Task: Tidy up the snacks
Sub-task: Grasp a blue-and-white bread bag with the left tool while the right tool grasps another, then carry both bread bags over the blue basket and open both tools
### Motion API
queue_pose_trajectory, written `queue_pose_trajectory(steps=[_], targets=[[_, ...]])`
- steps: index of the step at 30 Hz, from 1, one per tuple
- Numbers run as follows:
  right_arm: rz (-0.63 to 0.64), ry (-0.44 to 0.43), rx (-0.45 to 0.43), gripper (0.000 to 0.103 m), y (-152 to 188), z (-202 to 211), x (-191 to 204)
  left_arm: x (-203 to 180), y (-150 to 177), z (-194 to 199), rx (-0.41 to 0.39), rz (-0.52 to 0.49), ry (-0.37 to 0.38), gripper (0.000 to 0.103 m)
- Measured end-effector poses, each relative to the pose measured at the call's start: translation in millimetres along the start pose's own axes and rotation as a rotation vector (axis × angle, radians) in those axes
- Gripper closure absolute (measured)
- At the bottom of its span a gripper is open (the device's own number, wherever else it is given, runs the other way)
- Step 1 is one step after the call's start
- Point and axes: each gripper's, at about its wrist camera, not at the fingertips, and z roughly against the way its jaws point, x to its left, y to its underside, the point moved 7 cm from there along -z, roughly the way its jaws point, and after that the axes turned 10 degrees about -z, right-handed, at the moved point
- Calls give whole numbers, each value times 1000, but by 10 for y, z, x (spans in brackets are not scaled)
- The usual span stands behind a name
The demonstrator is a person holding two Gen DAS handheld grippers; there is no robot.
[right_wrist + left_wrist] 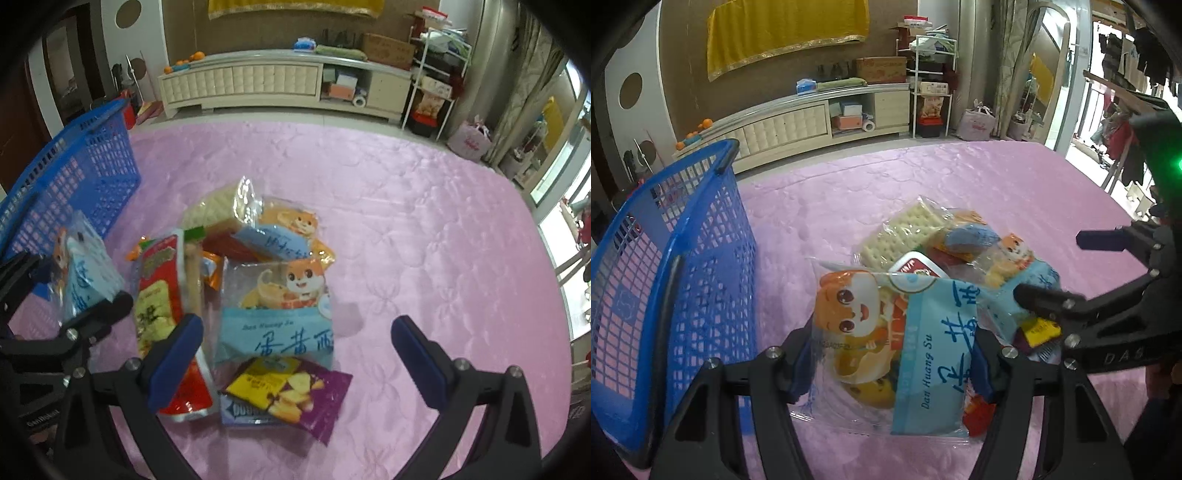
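A pile of snack packets lies on the pink tablecloth (424, 236). My left gripper (890, 365) is shut on a blue-and-clear egg-yolk pastry packet with a cartoon squirrel (886, 339) and holds it above the cloth; the same packet shows in the right wrist view (83, 273). My right gripper (295, 350) is open over another squirrel packet (280, 314), with a purple chip packet (291, 395) below and a red snack packet (166, 306) by its left finger. Crackers (218, 210) lie at the back of the pile. The blue mesh basket (665, 273) stands at the left.
The basket also shows at the far left in the right wrist view (74, 173). The right gripper appears in the left wrist view (1071, 277) at the right. Beyond the table stand a cream TV cabinet (280, 81) and a white shelf rack (931, 85).
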Motion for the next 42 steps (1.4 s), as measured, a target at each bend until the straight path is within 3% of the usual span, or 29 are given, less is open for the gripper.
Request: queue_pose_trajectory(steps=[5,11,14,17,23,31,42], targets=[[-19,-20,52,0,-36,-183,-34,23,-4,-98,-3,7,-2,39],[54,-16,74,2,-20,-324,71,37,38,-129,8,4,-21,39],[75,-22,82,9,-18,-388,111,24,88,-123,22,7,-32,39],[59,-71,104,25,17,-410,121,35,110,-118,31,12,-33,39],[70,-66,64,31,69,-308,149,3,118,2,29,8,-40,39],[9,-112,-30,32,-57,358,62,-54,18,497,-46,16,-19,39],[39,-120,-201,32,-172,1615,241,-23,-142,1751,-229,-20,-49,39]])
